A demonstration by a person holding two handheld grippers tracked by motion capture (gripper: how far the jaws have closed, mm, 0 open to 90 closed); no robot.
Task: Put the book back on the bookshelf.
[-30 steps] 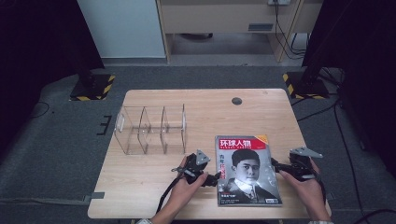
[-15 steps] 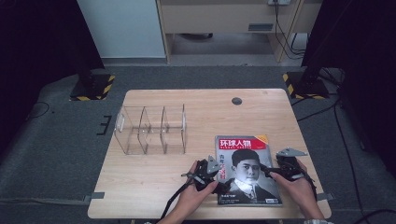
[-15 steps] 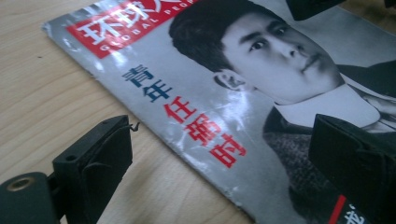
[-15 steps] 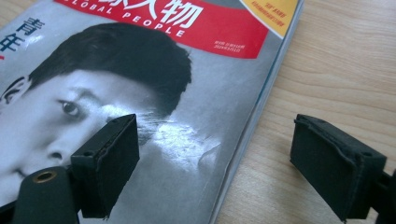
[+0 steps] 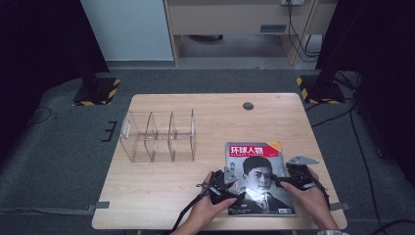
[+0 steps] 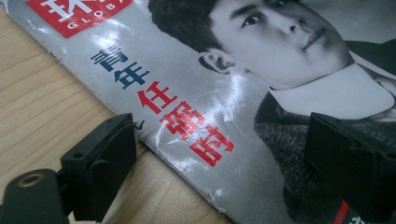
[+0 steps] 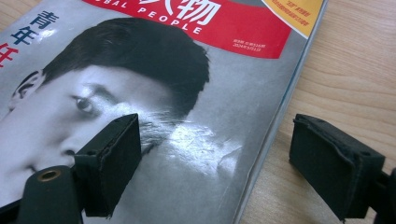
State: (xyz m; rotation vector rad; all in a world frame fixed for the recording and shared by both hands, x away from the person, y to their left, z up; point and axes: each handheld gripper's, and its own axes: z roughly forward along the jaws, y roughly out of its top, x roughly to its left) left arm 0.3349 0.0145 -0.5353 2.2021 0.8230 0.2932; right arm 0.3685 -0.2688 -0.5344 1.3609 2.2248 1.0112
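Observation:
A magazine (image 5: 259,176) with a red title band and a portrait cover lies flat at the front right of the wooden table (image 5: 215,122). My left gripper (image 5: 226,182) is at the magazine's left edge, open, its jaws straddling that edge of the magazine (image 6: 224,112) low over the table. My right gripper (image 5: 293,177) is at the right edge, open too, one jaw over the cover of the magazine (image 7: 187,140) and the other over bare wood. Neither grips anything.
A clear acrylic divider rack (image 5: 159,136) with three slots stands at the left middle of the table. A dark round hole (image 5: 248,105) sits near the back edge. Dark stands and cables are on the floor around the table.
Both grippers have moved inward from beside the magazine to its left and right edges, and lowered toward it. The magazine has not moved.

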